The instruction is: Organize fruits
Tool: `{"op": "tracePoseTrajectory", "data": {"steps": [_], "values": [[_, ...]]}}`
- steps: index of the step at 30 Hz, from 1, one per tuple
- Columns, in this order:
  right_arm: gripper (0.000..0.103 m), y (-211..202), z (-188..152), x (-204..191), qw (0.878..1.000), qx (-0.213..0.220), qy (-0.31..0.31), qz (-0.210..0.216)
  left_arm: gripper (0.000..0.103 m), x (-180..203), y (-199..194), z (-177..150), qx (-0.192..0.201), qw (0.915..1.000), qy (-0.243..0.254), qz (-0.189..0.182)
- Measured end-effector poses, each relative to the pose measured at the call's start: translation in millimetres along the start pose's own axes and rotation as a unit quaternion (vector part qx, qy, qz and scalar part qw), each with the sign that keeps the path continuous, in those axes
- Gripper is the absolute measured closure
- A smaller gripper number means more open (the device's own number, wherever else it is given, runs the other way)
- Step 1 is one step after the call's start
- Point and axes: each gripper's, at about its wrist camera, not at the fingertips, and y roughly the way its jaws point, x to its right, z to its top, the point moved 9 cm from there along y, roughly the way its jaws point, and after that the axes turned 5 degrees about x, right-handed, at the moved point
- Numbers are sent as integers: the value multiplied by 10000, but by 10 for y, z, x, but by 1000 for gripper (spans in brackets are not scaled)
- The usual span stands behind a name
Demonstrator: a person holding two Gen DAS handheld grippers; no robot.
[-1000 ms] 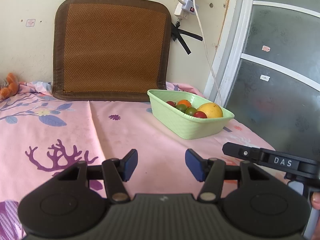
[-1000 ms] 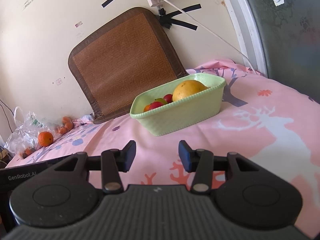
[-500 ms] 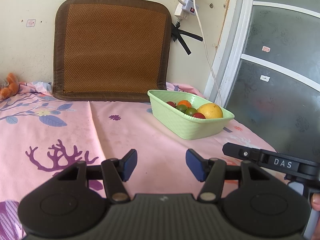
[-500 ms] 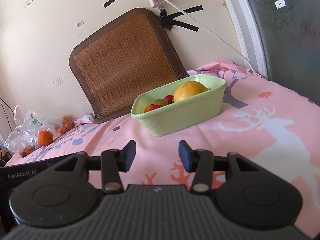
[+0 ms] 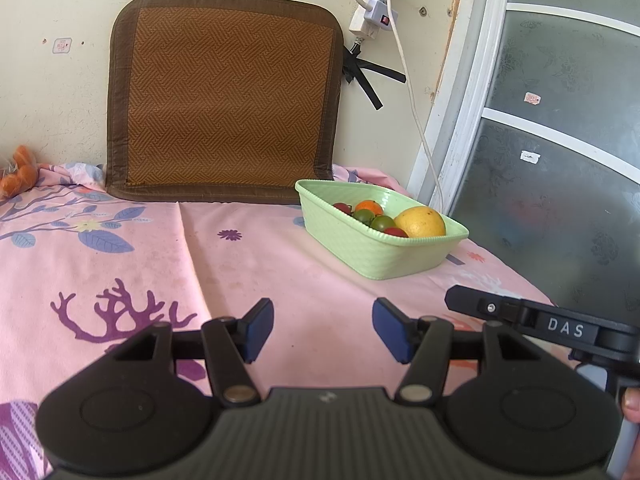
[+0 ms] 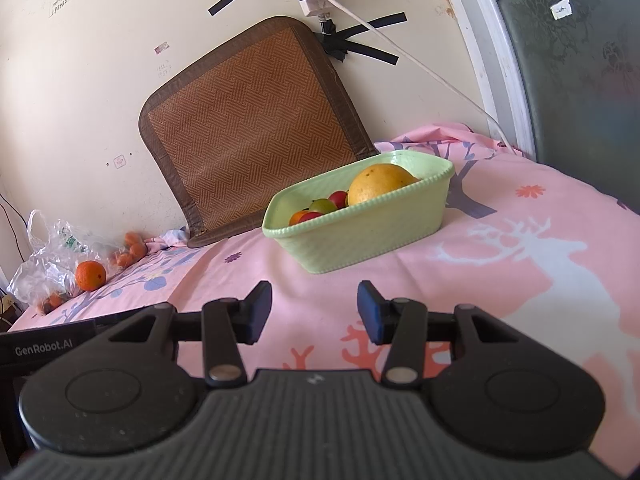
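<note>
My left tool (image 5: 323, 330) and right tool (image 6: 314, 312) hover agape, empty; pale-green plastic fruit basket (image 6: 384, 236) ahead on pink floral bedsheet (image 5: 256, 264).

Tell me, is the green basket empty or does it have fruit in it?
It has fruit. The green basket holds a big yellow fruit and small red, green and orange ones.

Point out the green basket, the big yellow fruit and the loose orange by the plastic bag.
green basket (image 6: 360, 236), right wrist view, near side wall.
big yellow fruit (image 6: 380, 182), right wrist view, its rounded top.
loose orange (image 6: 91, 275), right wrist view, its middle.
</note>
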Motion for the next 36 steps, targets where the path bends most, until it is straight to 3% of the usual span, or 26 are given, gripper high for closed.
{"op": "tracePoseTrajectory", "data": {"steps": [36], "values": [[53, 48, -21, -6, 9999, -119, -87, 22, 44, -8, 18, -14, -33, 9999, -3, 98]]}}
